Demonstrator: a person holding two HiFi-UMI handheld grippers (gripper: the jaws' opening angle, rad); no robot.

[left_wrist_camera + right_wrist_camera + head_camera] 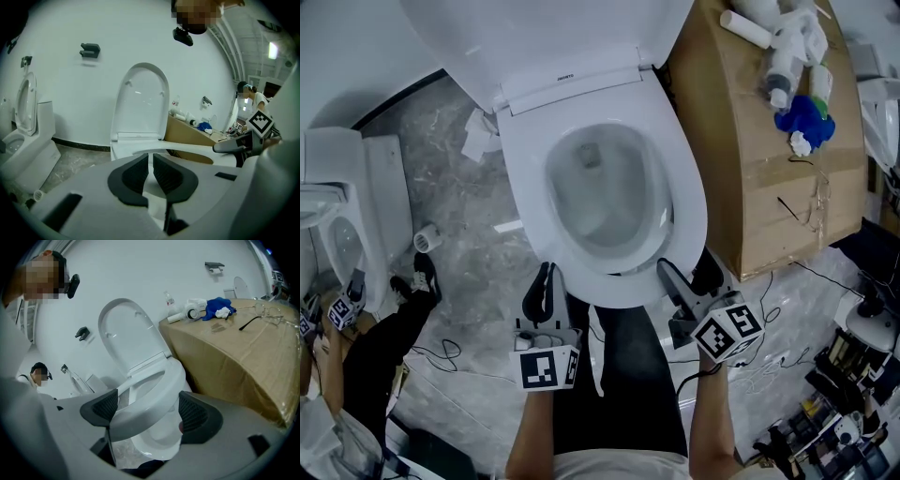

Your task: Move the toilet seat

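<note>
A plain white wall [140, 33] meets the grey marbled floor [478, 281] at a dark skirting strip [77, 144], with small dark brackets [90, 49] fixed high up. A brown cardboard box [741, 159] stands at the right and a second toilet [356, 187] at the left. Thin cables [442, 352] trail over the floor — a bright light [273, 50] glows far right

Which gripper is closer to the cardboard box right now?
Right. The right gripper sits beside the cardboard box corner; the left gripper is across the toilet seat front, farther off.
</note>
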